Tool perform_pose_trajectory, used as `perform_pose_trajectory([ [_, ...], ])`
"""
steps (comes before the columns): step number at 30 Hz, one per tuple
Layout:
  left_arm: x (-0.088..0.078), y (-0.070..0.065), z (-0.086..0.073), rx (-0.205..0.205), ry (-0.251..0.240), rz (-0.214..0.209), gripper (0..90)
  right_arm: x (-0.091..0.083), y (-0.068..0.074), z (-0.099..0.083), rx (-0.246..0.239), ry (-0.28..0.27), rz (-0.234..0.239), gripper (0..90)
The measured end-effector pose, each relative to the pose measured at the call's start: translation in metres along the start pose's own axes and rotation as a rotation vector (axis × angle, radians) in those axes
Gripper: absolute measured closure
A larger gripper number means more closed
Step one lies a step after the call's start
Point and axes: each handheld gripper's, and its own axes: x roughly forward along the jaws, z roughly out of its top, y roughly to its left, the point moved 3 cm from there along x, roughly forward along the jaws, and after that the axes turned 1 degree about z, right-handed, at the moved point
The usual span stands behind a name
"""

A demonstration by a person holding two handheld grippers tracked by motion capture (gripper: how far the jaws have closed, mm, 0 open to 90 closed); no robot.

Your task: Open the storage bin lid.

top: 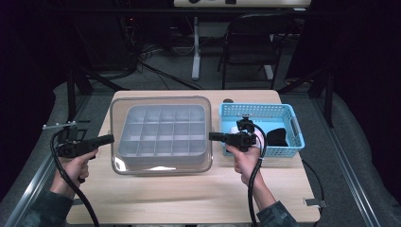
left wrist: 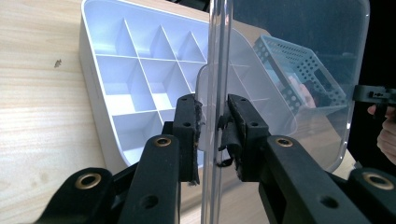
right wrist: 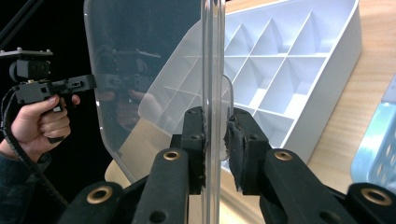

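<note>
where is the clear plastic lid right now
In the high view the clear plastic lid is over the grey compartment tray, mid-table, left of the blue basket, pinched at either side by the left gripper and right gripper.

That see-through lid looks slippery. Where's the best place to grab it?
By its thin rim, one gripper from each end. The clear lid is a wide flat sheet above the divided tray; the left gripper and right gripper each pinch an opposite edge, keeping it level.
</note>
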Motion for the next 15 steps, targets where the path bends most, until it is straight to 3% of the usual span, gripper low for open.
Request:
perform_pose_trajectory([
  [9, 0.000, 0.000, -0.017, -0.007, 0.023, -0.009, 74.7, -0.006, 0.001, -0.015, -0.007, 0.018, -0.006, 77.3],
  [15, -0.004, -0.004, -0.021, 0.011, 0.031, -0.011, 74.7, -0.009, 0.003, -0.024, -0.011, 0.025, 0.001, 77.4],
])
